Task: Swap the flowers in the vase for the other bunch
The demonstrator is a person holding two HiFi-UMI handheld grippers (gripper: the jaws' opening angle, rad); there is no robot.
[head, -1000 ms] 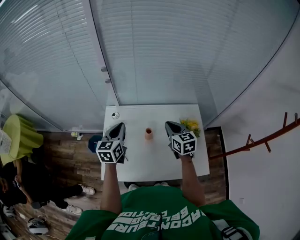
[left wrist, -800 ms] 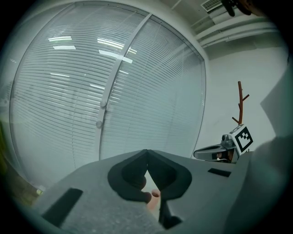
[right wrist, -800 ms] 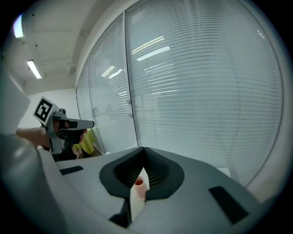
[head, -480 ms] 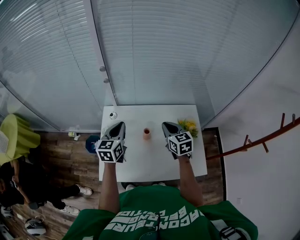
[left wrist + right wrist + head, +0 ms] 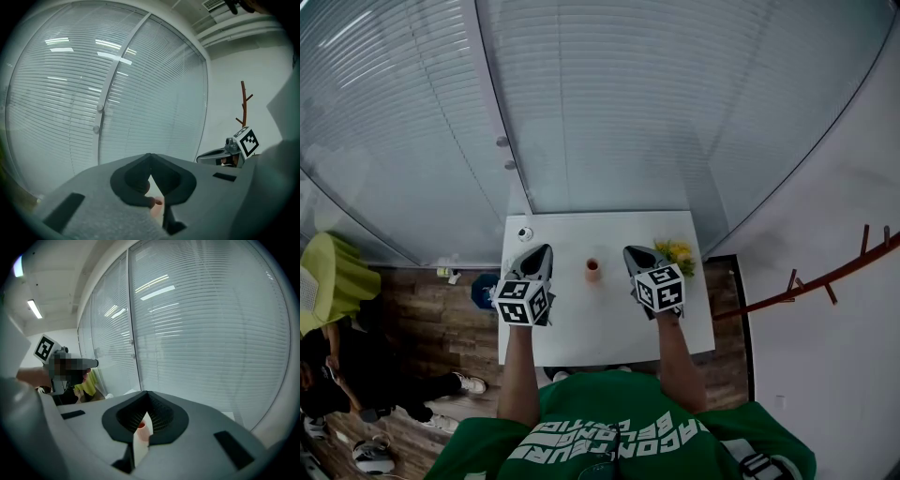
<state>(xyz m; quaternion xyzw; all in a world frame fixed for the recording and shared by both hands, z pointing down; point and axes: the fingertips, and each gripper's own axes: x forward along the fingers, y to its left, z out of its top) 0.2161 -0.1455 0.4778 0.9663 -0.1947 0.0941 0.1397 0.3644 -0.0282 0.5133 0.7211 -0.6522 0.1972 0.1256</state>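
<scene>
A small orange vase (image 5: 592, 270) stands upright in the middle of the white table (image 5: 609, 328); no flowers show in it from above. A bunch of yellow flowers (image 5: 681, 252) lies at the table's right side, partly hidden behind my right gripper (image 5: 632, 254). My left gripper (image 5: 538, 254) hovers left of the vase, the right one to its right, both apart from it and shut on nothing. In the left gripper view the jaws (image 5: 150, 157) meet at the tips, and the vase (image 5: 156, 207) shows below them. The right gripper view shows shut jaws (image 5: 146, 394) and the vase (image 5: 141, 432).
A small white object (image 5: 525, 233) sits at the table's back left corner. Glass walls with blinds (image 5: 600, 103) rise behind the table. A brown coat stand (image 5: 825, 281) is at the right. A person (image 5: 337, 375) and a blue item (image 5: 484, 289) are on the floor to the left.
</scene>
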